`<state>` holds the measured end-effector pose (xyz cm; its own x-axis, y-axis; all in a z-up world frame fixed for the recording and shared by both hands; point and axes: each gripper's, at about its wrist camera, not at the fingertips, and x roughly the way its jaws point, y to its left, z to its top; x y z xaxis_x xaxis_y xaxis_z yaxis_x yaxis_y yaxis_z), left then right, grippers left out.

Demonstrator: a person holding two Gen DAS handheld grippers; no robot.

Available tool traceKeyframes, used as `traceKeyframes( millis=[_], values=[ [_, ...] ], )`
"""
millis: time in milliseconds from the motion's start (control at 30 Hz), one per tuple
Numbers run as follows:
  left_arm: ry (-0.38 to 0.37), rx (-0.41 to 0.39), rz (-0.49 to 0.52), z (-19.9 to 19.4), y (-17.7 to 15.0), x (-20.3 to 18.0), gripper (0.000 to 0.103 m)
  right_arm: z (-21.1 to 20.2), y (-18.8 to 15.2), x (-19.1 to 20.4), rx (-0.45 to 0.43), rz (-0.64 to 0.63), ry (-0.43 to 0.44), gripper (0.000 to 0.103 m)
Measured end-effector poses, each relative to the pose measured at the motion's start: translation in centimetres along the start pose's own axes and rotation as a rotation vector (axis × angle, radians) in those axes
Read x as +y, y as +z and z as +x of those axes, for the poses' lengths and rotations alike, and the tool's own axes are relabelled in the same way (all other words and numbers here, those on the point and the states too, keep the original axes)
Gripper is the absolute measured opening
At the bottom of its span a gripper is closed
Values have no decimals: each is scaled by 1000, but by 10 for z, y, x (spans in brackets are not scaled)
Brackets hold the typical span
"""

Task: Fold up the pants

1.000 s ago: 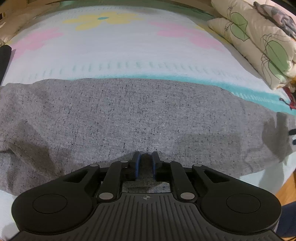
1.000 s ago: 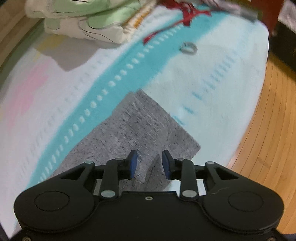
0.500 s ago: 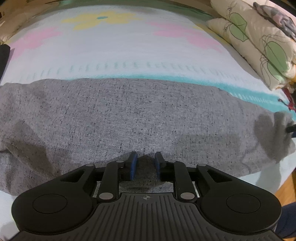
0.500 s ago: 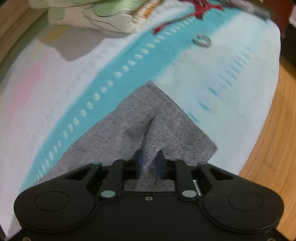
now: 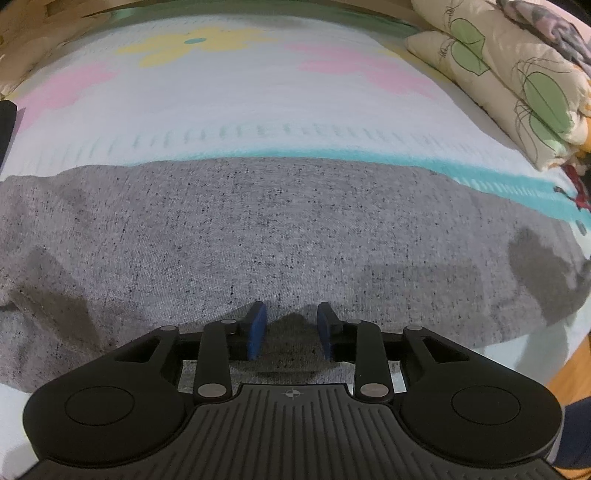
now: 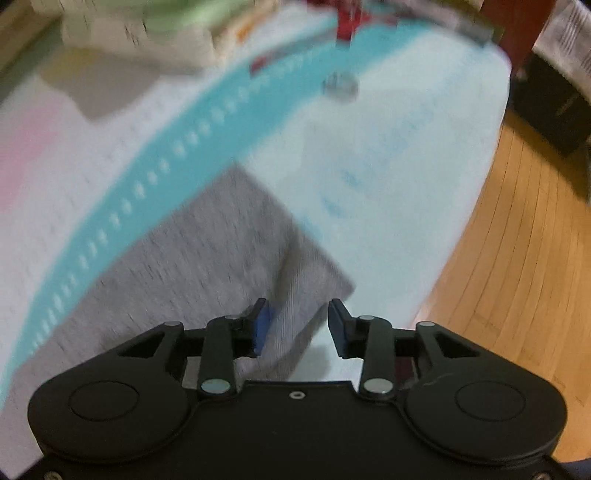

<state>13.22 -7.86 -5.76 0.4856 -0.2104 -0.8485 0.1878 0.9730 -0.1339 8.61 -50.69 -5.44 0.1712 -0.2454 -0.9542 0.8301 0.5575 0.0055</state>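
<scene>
Since the earlier frames, both sets of jaws have just been opening, releasing the pinched cloth. We see the grey pants (image 5: 280,236) flat on the bed (image 5: 258,92), long axis left to right. Our left gripper (image 5: 289,325) stands open mid-length; our right gripper (image 6: 297,325) open over the right end.

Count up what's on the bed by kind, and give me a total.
Pants: 1, the grey pants
Pillows: 2, leaf-print pillows stacked at the far corner
Small ring: 1, a blurred ring on the cover
Red item: 1, a red thing near the pillows, too blurred to name
Total: 5
</scene>
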Motion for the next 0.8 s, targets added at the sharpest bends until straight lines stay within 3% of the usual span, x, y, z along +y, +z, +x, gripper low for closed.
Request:
traceKeyframes(
  millis=[67,133,333,400,467,500,700,800],
  values=[
    [5,-2,6,0,-1,-1,31,-18,-1,4,-95,0,26,49],
    [10,-5,15,0,-2,-4,31,-26,-4,18,-130,-77,117,48],
    [7,-10,13,1,-2,-6,31,-9,-18,68,-44,-231,256,47],
    [9,-12,21,1,-2,-7,31,1,-21,80,-9,-255,247,46],
    [11,-15,24,1,-3,-7,32,17,-25,94,41,-312,192,33],
    [11,-16,27,1,-3,-8,32,24,-27,100,46,-315,179,33],
    [-20,-8,3,-6,2,1,32,31,-12,107,-82,-256,163,32],
    [-9,-55,-60,-22,12,24,32,18,-16,105,-106,-211,180,40]
  ],
)
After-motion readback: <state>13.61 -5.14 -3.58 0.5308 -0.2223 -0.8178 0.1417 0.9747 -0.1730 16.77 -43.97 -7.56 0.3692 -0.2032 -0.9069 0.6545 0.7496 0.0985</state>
